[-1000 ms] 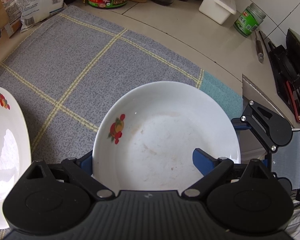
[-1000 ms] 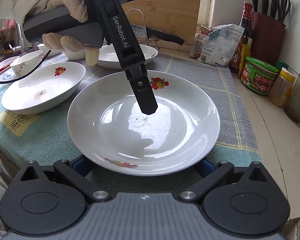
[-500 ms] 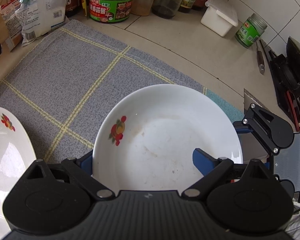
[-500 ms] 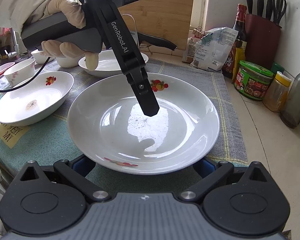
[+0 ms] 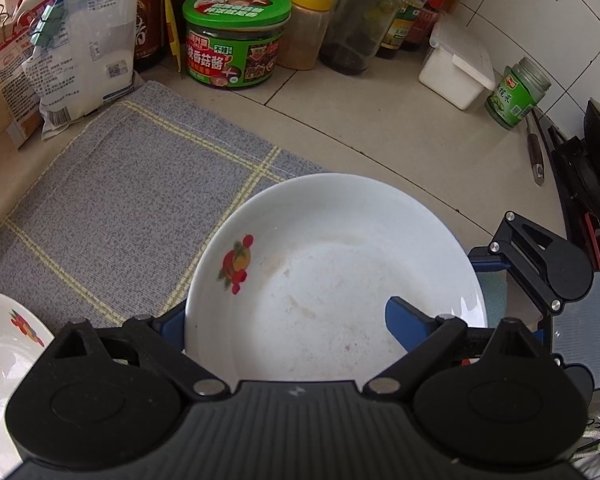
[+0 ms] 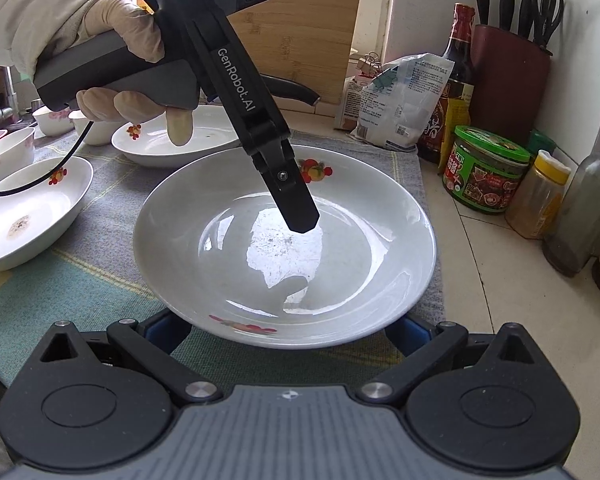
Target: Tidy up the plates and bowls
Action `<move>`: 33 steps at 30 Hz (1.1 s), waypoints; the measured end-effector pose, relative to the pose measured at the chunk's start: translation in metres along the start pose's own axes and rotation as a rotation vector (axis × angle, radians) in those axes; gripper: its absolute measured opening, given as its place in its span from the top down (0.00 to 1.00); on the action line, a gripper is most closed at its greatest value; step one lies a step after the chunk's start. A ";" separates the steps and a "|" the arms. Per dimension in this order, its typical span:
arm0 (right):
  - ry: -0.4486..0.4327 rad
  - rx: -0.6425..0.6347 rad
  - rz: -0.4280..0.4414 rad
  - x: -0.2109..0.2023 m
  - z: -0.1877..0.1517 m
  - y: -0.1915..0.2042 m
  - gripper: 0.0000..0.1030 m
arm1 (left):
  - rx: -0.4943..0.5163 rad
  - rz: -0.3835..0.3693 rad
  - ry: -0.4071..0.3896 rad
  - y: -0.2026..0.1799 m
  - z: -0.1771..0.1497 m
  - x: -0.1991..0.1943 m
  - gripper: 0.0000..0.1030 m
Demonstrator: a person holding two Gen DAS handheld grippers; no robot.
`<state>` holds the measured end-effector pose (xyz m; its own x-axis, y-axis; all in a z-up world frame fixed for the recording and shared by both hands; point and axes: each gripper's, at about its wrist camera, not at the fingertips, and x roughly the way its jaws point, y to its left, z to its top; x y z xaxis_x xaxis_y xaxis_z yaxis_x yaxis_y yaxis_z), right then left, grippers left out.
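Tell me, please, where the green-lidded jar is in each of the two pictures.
Left wrist view: the green-lidded jar stands at top centre, behind the grey cloth.
Right wrist view: the jar stands at the right, beyond the plate.
Shared landmark: the yellow-capped jar beside it.

Left wrist view: steep downward look, close over white plate, jars at 12 o'clock. Right wrist view: shallower, from opposite rim. Shared: plate, green-lidded jar.

Left gripper angled downward (gloved hand gripping its handle), jaws spread.
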<state>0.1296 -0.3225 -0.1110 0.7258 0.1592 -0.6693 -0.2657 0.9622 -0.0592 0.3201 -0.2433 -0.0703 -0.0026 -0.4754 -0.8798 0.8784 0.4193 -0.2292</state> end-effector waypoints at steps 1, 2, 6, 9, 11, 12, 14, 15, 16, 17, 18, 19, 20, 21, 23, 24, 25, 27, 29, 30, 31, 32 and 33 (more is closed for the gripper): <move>0.002 -0.002 -0.001 0.002 0.001 -0.002 0.00 | -0.001 0.002 -0.002 0.002 0.002 0.002 0.07; 0.002 -0.003 -0.003 0.005 0.002 -0.005 0.00 | -0.002 0.004 -0.004 0.003 0.004 0.004 0.07; 0.006 0.003 -0.002 0.015 0.007 -0.014 0.00 | -0.015 0.010 -0.013 0.010 0.010 0.010 0.07; 0.011 0.010 -0.001 0.022 0.009 -0.019 0.00 | -0.019 0.018 -0.016 0.015 0.013 0.015 0.07; 0.015 0.014 -0.006 0.027 0.010 -0.022 0.00 | -0.020 0.024 -0.018 0.018 0.015 0.018 0.07; 0.017 0.014 -0.010 0.029 0.010 -0.022 0.00 | -0.025 0.027 -0.018 0.020 0.016 0.019 0.07; 0.017 0.020 -0.011 0.032 0.011 -0.025 0.00 | -0.030 0.030 -0.019 0.023 0.017 0.023 0.07; 0.018 0.024 -0.011 0.033 0.012 -0.026 0.00 | -0.035 0.031 -0.019 0.025 0.017 0.023 0.07; 0.020 0.027 -0.010 0.034 0.012 -0.027 0.00 | -0.038 0.030 -0.020 0.026 0.017 0.024 0.07; 0.022 0.029 -0.010 0.036 0.012 -0.028 0.00 | -0.041 0.028 -0.020 0.028 0.018 0.026 0.07; 0.021 0.022 -0.014 0.036 0.013 -0.028 0.00 | -0.044 0.030 -0.022 0.029 0.018 0.026 0.07; 0.024 0.016 -0.020 0.037 0.013 -0.027 0.00 | -0.045 0.031 -0.022 0.029 0.018 0.027 0.07; 0.024 0.012 -0.023 0.038 0.012 -0.026 0.00 | -0.045 0.032 -0.024 0.029 0.018 0.027 0.07; 0.025 0.009 -0.022 0.038 0.012 -0.026 0.00 | -0.044 0.033 -0.025 0.030 0.017 0.028 0.07; 0.026 0.006 -0.022 0.037 0.012 -0.025 0.00 | -0.049 0.036 -0.029 0.030 0.016 0.029 0.07; 0.029 0.007 -0.022 0.037 0.012 -0.025 0.00 | -0.052 0.038 -0.035 0.030 0.016 0.029 0.07; 0.031 0.010 -0.020 0.037 0.013 -0.025 0.00 | -0.055 0.041 -0.046 0.030 0.014 0.028 0.06; 0.034 0.017 -0.017 0.036 0.013 -0.025 0.00 | -0.055 0.059 -0.072 0.028 0.014 0.024 0.06; 0.032 0.022 -0.022 0.034 0.013 -0.024 0.00 | -0.048 0.084 -0.092 0.026 0.014 0.020 0.06; 0.031 0.027 -0.024 0.032 0.013 -0.023 0.00 | -0.045 0.098 -0.104 0.024 0.013 0.016 0.06; 0.029 0.034 -0.025 0.030 0.014 -0.022 0.00 | -0.045 0.108 -0.119 0.023 0.012 0.011 0.06; 0.029 0.042 -0.028 0.028 0.014 -0.022 0.00 | -0.045 0.115 -0.134 0.021 0.011 0.006 0.06; 0.032 0.048 -0.035 0.026 0.014 -0.022 0.00 | -0.045 0.123 -0.148 0.018 0.009 0.000 0.06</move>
<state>0.1632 -0.3362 -0.1168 0.7133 0.1193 -0.6907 -0.2092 0.9767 -0.0474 0.3406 -0.2432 -0.0709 0.1771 -0.5256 -0.8321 0.8453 0.5143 -0.1449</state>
